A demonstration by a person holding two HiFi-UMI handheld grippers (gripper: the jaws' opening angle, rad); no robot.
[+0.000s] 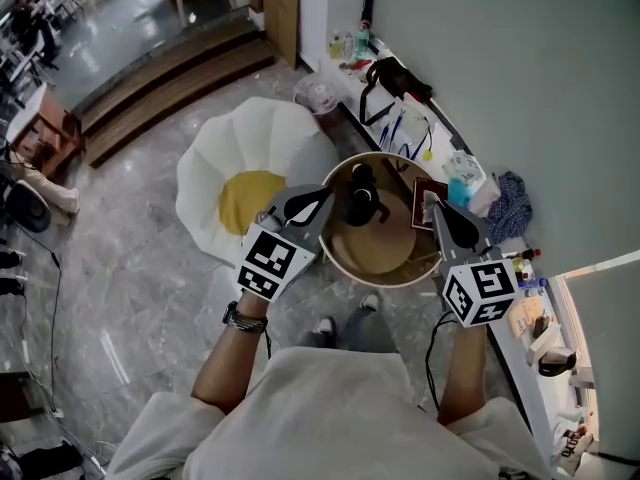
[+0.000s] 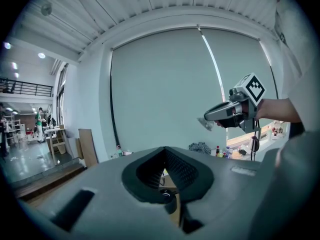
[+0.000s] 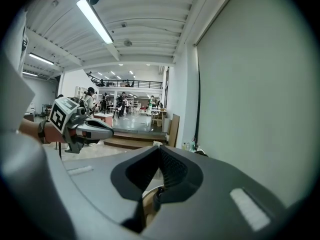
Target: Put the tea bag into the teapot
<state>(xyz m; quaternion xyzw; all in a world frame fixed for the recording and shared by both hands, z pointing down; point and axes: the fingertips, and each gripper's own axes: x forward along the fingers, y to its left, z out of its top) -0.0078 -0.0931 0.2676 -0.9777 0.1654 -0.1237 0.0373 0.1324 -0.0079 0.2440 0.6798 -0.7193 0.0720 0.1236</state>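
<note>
A black teapot (image 1: 362,200) stands on a round wooden table (image 1: 380,268) below both grippers. My left gripper (image 1: 326,194) hovers at the teapot's left with its jaws closed and nothing between them; its pads (image 2: 172,166) meet at the tip. My right gripper (image 1: 430,204) is held to the right of the teapot, jaws closed. In the left gripper view a small pale tea bag (image 2: 205,124) sticks out of the right gripper's tip. From the right gripper view the pads (image 3: 167,166) meet and hide the bag.
A brown box (image 1: 428,190) lies on the table's right side. A white and yellow egg-shaped cushion (image 1: 250,183) lies on the floor to the left. A narrow ledge along the wall holds bottles, a blue cloth (image 1: 510,208) and cables.
</note>
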